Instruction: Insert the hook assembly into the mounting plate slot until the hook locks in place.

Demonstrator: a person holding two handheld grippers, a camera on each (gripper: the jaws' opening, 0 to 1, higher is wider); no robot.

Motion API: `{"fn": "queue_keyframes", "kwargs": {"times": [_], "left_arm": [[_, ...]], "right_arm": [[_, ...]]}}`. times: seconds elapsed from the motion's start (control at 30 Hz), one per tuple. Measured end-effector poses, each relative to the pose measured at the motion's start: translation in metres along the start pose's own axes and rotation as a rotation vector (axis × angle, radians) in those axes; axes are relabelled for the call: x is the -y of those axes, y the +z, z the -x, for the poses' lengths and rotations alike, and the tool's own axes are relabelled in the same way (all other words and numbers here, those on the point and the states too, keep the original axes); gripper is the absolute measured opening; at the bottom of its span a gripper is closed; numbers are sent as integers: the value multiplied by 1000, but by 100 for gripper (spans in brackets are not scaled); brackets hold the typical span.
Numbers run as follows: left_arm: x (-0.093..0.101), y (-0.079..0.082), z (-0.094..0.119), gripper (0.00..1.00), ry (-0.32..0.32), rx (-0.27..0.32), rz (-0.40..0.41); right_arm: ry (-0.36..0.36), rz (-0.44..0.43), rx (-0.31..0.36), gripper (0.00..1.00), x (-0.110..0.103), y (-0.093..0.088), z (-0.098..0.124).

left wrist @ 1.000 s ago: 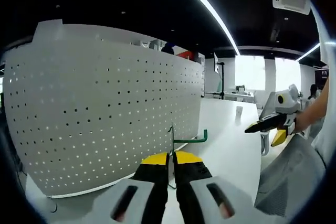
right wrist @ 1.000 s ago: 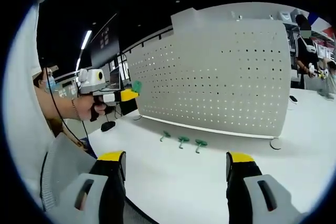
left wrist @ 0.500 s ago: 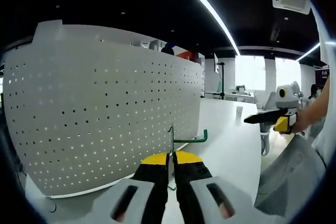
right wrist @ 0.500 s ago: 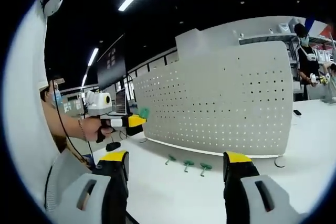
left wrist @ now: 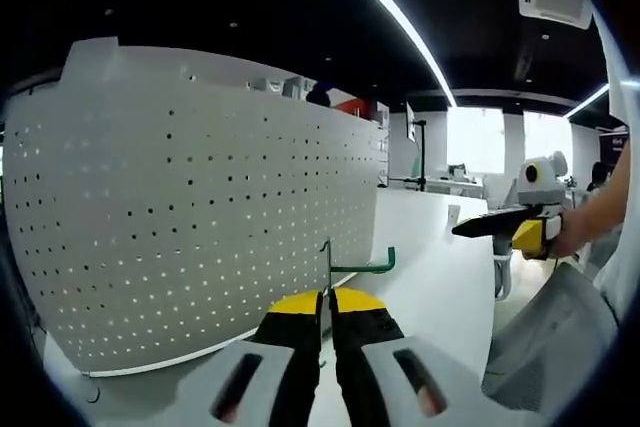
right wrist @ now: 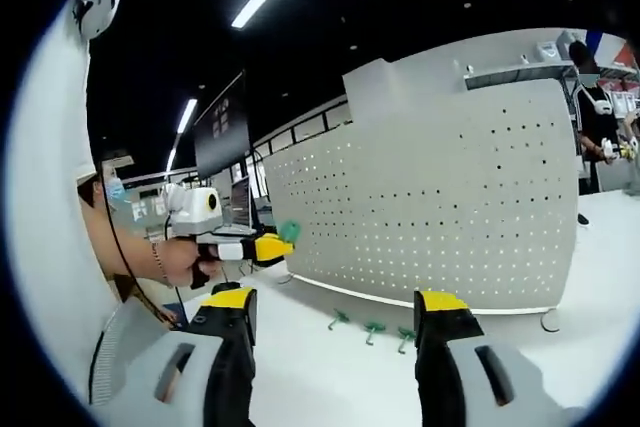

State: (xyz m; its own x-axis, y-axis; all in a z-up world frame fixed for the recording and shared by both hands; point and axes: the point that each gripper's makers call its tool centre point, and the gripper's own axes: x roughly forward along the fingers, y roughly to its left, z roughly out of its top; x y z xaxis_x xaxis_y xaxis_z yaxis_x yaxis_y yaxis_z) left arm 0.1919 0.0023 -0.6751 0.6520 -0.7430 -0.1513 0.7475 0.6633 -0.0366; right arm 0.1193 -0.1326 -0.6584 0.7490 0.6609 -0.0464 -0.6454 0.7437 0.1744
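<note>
Three spare green hooks (right wrist: pixel 373 328) lie on the desk (right wrist: pixel 330 367) below the pegboard (right wrist: pixel 450 217); left gripper (left wrist: pixel 327 309) clenches a green hook (left wrist: pixel 362 265), right gripper (right wrist: pixel 335 312) gapes released.

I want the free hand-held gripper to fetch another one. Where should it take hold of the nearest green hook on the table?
On the nearest green hook, probably grip the thin stem below its wider top, coming down from above: it stands apart from its neighbours before the pegboard, and the right hand-held gripper is open.

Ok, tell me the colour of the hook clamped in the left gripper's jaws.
Green: the thin bent metal hook held by the left gripper shows best in the left gripper view, against the white perforated mounting plate.
</note>
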Motion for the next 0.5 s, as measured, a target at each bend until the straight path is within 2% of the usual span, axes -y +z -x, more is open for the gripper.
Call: {"fn": "queue_keyframes", "kwargs": {"times": [0.5], "left_arm": [[11,8,-3,3,6,23,13]], "right_arm": [[62,-41,34,63,-18,6,-31]]}}
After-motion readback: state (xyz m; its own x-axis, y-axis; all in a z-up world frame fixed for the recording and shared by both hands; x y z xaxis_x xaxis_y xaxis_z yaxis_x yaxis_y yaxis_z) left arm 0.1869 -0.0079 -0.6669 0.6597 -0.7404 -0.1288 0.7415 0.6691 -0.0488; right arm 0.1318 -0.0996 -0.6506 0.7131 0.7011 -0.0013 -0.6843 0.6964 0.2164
